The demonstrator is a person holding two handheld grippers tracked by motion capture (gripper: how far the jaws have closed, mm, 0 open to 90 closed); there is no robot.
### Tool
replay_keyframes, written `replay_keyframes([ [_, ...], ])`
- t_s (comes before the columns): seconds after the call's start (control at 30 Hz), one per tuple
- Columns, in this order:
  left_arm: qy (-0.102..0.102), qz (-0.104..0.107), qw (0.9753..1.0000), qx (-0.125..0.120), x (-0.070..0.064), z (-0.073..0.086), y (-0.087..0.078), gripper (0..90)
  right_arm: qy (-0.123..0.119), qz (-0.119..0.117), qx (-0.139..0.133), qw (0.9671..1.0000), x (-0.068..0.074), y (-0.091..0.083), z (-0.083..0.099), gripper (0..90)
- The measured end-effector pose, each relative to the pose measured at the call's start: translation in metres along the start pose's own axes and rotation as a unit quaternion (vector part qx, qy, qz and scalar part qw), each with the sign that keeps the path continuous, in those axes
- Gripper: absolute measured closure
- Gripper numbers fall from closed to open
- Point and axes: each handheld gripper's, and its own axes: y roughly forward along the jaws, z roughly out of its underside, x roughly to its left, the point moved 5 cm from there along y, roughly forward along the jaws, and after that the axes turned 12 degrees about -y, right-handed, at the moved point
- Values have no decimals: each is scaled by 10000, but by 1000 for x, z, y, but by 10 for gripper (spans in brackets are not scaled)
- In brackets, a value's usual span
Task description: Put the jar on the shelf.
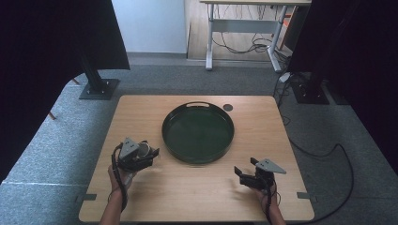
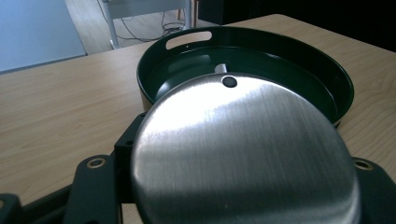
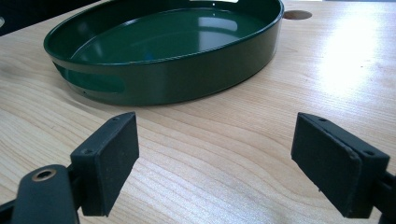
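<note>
A round dark green tray (image 1: pixel 165 126) with handle slots sits in the middle of the wooden table (image 1: pixel 197 192). To the tray's left, my left gripper (image 1: pixel 149 152) is shut on a round brushed-steel vessel (image 1: pixel 144 149). In the left gripper view its flat steel face (image 2: pixel 243 154) with a small dark dot stands between the jaws, and the tray (image 2: pixel 299 60) lies just beyond it. My right gripper (image 1: pixel 245 167) hovers open over bare wood at the tray's front right. In the right gripper view its pads (image 3: pixel 109 158) stand wide apart, with the tray wall (image 3: pixel 187 79) ahead.
A small dark round grommet (image 1: pixel 228 107) is set in the table behind the tray. Black stands with base plates (image 1: pixel 98 89) flank the table on grey carpet. A cable (image 1: pixel 328 154) runs on the floor at the right. A white-legged desk (image 1: pixel 244 28) stands at the back.
</note>
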Motion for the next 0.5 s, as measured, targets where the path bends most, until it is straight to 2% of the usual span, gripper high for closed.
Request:
replay_keyframes([
  [0.5, 106, 55, 9999, -38, -10, -11, 5, 358, -2, -4, 5, 10000, 0, 0, 0, 147],
])
